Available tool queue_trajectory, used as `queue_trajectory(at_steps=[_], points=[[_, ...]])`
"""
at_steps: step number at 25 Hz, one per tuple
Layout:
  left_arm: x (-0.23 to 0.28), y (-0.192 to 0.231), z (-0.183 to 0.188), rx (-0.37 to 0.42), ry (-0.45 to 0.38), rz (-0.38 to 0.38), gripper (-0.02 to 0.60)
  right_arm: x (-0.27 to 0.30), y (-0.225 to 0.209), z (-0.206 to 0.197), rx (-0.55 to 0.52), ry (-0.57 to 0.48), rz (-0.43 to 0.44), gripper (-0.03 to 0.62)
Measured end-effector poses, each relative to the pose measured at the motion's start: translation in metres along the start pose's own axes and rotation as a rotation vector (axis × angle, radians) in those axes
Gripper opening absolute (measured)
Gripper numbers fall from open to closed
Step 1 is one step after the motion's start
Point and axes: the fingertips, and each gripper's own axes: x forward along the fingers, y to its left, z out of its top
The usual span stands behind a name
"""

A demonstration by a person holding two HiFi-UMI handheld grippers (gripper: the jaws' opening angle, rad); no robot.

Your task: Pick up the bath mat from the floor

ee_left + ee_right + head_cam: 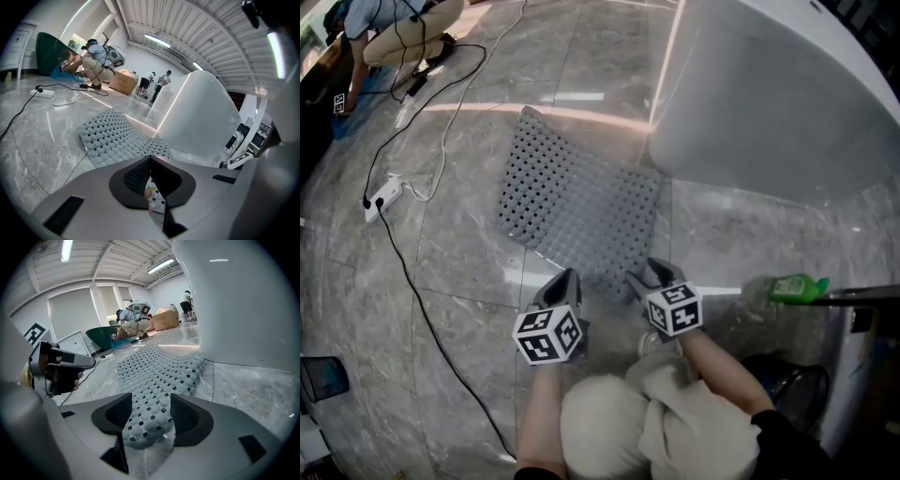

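Observation:
A grey perforated bath mat [581,202] lies on the marble floor beside a white tub; it also shows in the left gripper view [112,136] and the right gripper view [159,371]. My left gripper [565,281] is at the mat's near edge, its jaws [150,161] closed together at the tips with a strip of mat showing between them. My right gripper [649,277] is at the near right corner. Its jaws [149,420] stand wide apart with the mat's corner lying between them, and the pads do not press on it.
The white tub [769,94] rises right behind the mat. A power strip [382,197] and black cable [422,309] run across the floor at left. A green bottle [797,286] sits at right. A person [394,37] crouches at the far left.

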Motion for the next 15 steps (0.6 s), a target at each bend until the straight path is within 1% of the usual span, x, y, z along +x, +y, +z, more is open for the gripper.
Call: queue_trajectory(at_steps=[2,6,11,15], points=[[0.001,0.001,0.000,0.009,0.004,0.003,0.000,0.009,-0.004,-0.005,0.008,0.026,-0.004,0.259],[0.001,0.006,0.000,0.017,0.003,0.013,0.000,0.026,-0.014,-0.015,0.024,0.061,-0.015,0.272],[0.005,0.011,-0.004,0.010,0.013,0.017,0.002,0.039,-0.032,-0.024,0.028,0.095,-0.067,0.276],[0.010,0.013,-0.007,0.011,0.022,0.018,0.000,0.046,-0.040,-0.028,0.052,0.104,-0.066,0.276]])
